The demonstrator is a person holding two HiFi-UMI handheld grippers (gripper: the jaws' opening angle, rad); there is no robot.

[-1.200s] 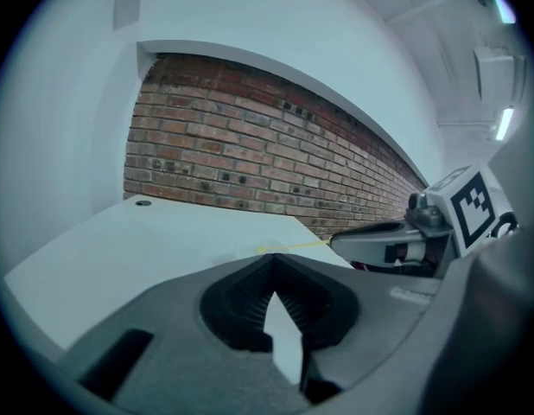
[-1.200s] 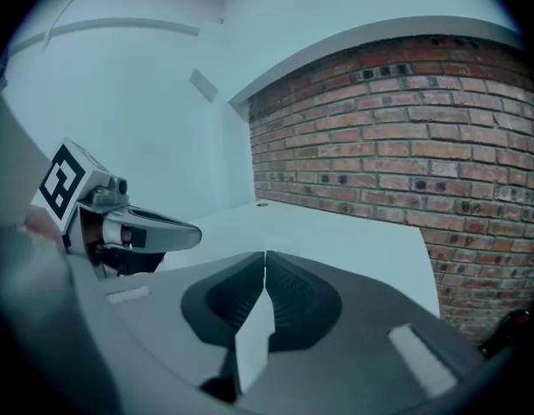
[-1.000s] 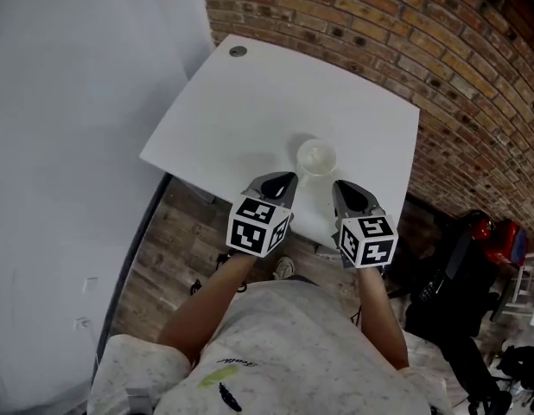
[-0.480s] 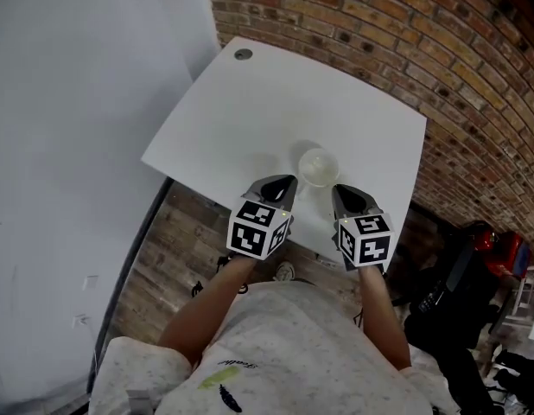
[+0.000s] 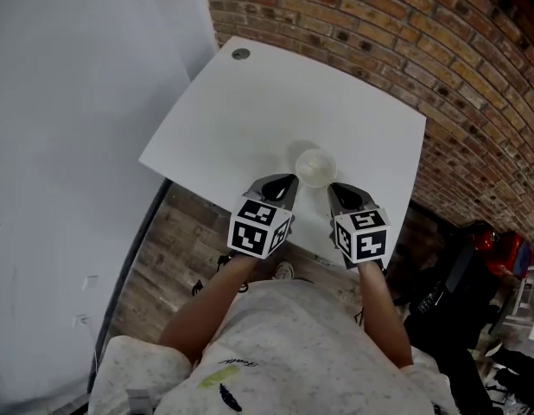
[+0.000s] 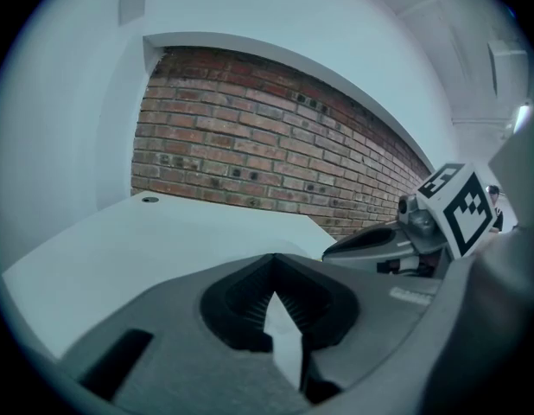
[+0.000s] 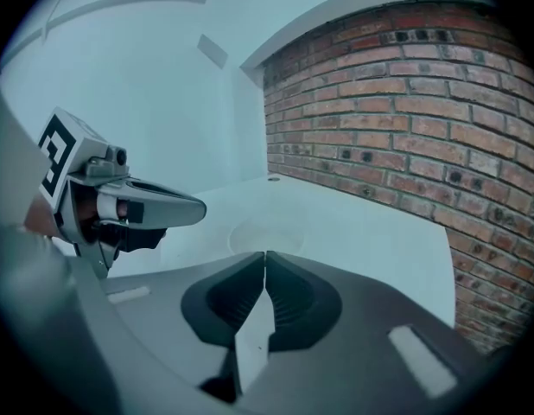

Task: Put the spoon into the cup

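A white cup (image 5: 315, 167) stands near the front edge of the white table (image 5: 250, 119). No spoon shows in any view, and I cannot make out what is inside the cup. My left gripper (image 5: 288, 181) hovers just left of the cup, jaws together with nothing between them. My right gripper (image 5: 334, 189) hovers just right of the cup, also shut and empty. In the right gripper view the cup's rim (image 7: 260, 232) lies right beyond the closed right gripper (image 7: 265, 255). The left gripper view shows its own tips (image 6: 272, 259) meeting over bare tabletop.
A brick wall (image 5: 379, 33) runs behind the table and a white wall (image 5: 68, 145) stands at the left. A small round hole (image 5: 240, 54) marks the table's far corner. Dark bags (image 5: 457, 266) sit on the wooden floor (image 5: 181, 249) at the right.
Both grippers have edged a little closer to the cup, the right one shifting slightly left. Their jaws stay together.
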